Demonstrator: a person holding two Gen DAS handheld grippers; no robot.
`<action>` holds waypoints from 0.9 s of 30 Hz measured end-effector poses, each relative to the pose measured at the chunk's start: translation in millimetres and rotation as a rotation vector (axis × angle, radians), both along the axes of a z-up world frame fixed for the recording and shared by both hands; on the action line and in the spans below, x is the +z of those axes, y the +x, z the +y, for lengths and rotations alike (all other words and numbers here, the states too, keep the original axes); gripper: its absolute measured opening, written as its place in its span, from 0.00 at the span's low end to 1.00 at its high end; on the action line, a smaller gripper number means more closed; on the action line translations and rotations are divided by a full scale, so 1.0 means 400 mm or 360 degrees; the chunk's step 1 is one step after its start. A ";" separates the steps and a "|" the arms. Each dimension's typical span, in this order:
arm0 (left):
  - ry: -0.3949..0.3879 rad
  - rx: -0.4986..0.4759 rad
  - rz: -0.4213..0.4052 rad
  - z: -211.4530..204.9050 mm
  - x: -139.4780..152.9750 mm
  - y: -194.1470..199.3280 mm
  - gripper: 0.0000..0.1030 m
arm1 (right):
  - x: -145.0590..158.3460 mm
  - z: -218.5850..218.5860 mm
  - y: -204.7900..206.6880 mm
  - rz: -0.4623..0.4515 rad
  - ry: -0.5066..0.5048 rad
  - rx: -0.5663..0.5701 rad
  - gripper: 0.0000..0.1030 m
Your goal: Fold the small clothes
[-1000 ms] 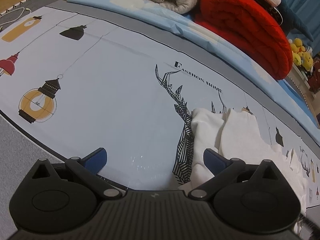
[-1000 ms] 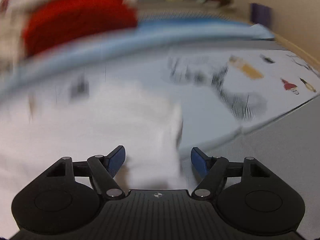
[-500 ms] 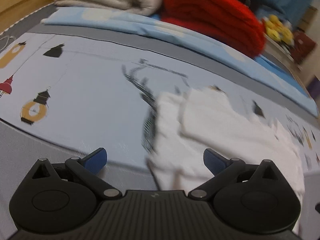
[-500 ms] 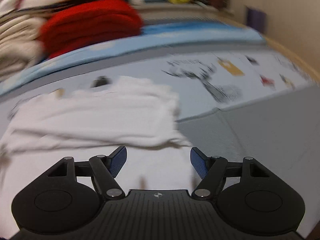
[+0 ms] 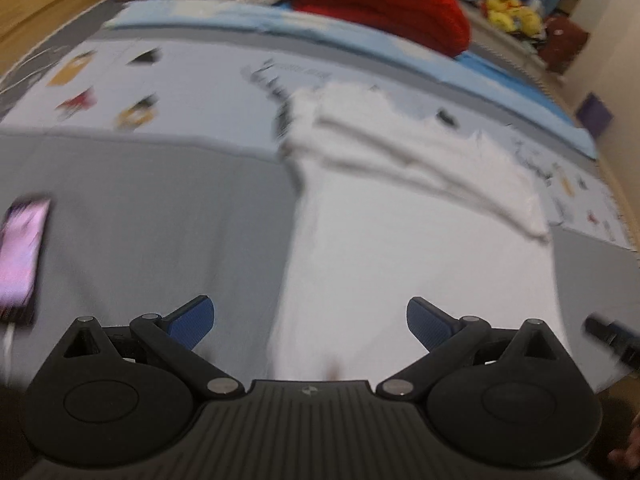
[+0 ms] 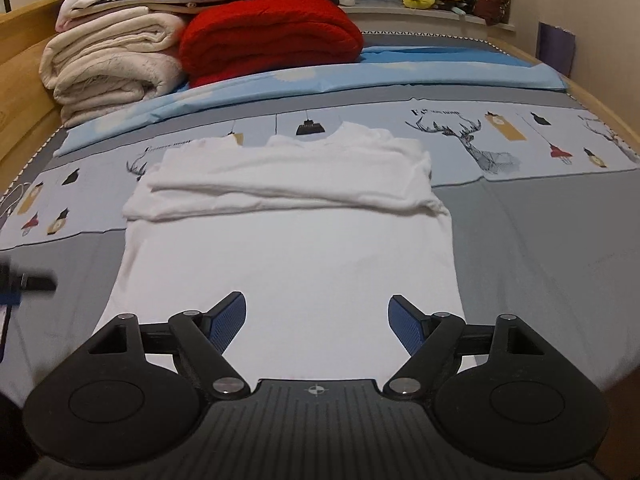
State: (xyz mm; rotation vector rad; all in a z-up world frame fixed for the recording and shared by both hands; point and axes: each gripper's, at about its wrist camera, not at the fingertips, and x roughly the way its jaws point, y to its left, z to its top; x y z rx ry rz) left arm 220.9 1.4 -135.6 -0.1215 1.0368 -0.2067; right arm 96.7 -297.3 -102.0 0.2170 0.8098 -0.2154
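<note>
Right wrist view: both hand-held grippers, right (image 6: 316,320) and left (image 5: 310,320), have pulled back spread and empty, leaving the white T-shirt (image 6: 288,256) with its far part folded over, near hem next.

No lettering reads clearly; the bedsheet (image 6: 448,114) print (beside the deer) blurs

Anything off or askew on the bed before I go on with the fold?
The white cotton T-shirt lies flat, its far part folded across in a slightly uneven band. One oddity: a lit smartphone lies on the grey sheet, left of the shirt. Both tools are open, holding nothing.
</note>
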 end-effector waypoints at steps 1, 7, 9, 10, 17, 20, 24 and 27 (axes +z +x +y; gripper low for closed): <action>0.0008 0.0007 0.0012 0.010 -0.012 -0.032 1.00 | -0.002 0.001 -0.015 0.0011 0.0007 -0.0011 0.78; 0.0230 -0.0116 -0.0099 -0.007 -0.069 -0.088 1.00 | -0.020 0.002 -0.084 0.0079 0.0034 -0.0100 0.78; 0.0269 -0.0140 -0.0148 -0.020 -0.076 -0.081 1.00 | -0.023 -0.004 -0.098 0.0088 0.0022 -0.0118 0.78; 0.0266 -0.0147 -0.0140 -0.025 -0.082 -0.074 1.00 | -0.025 -0.009 -0.101 0.0095 0.0010 -0.0130 0.78; 0.0286 -0.0215 -0.0097 -0.061 -0.119 -0.024 1.00 | -0.055 -0.061 -0.089 0.0168 0.0025 -0.0287 0.78; 0.0306 -0.0240 -0.0073 -0.071 -0.131 -0.015 1.00 | -0.066 -0.069 -0.076 0.0176 -0.0013 -0.0294 0.78; 0.0305 -0.0247 -0.0003 -0.077 -0.154 0.003 1.00 | -0.078 -0.087 -0.051 0.0189 -0.0091 -0.0271 0.78; 0.0292 -0.0238 0.0047 -0.076 -0.168 0.012 1.00 | -0.099 -0.107 -0.033 0.0223 -0.0167 -0.0245 0.78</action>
